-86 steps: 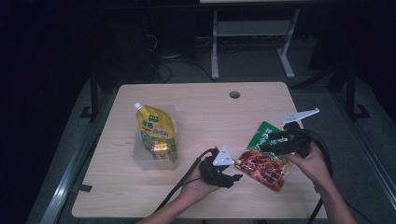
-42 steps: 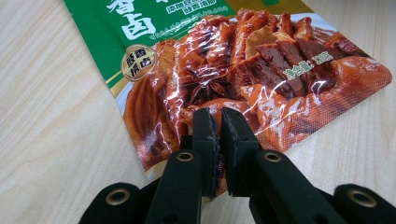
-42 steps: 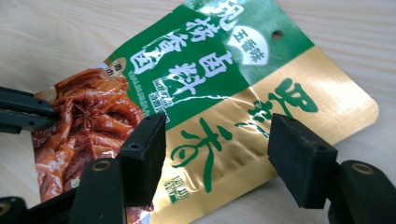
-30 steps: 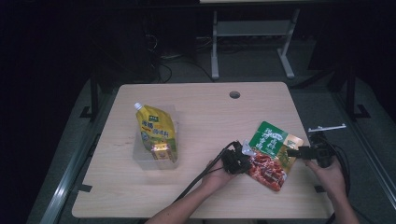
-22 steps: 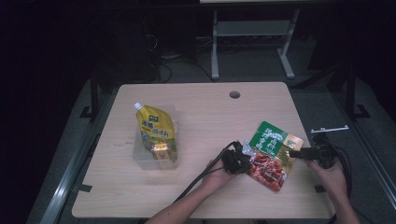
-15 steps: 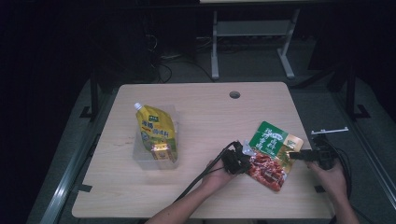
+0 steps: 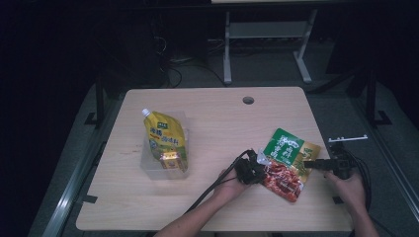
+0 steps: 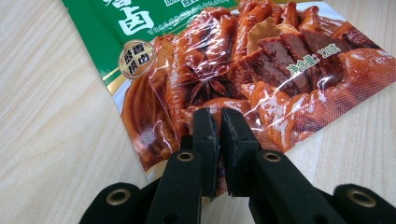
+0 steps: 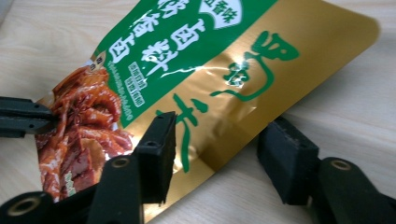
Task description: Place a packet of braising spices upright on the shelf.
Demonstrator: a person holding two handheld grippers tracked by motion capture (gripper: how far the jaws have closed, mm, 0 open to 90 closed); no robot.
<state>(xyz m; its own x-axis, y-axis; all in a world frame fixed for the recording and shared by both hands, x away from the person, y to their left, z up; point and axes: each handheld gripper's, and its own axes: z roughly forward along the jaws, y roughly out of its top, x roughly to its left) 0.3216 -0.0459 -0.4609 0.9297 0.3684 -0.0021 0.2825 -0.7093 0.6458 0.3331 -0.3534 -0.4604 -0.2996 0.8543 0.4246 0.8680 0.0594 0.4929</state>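
Dim room (grey floor (image 7: 276, 69)) around a pale wooden table (image 7: 217, 118).

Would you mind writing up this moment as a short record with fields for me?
Surface: wooden table
Item in hand: green, gold and red food packet, lying flat near the table's right edge
Left gripper: shut on the packet's edge, over the red printed part
Right gripper: jaws have just been closing, astride the packet's gold edge, pads not yet pressing
Other items: yellow spout pouch lying in a clear plastic container on the left
Table feature: round cable hole near the far edge
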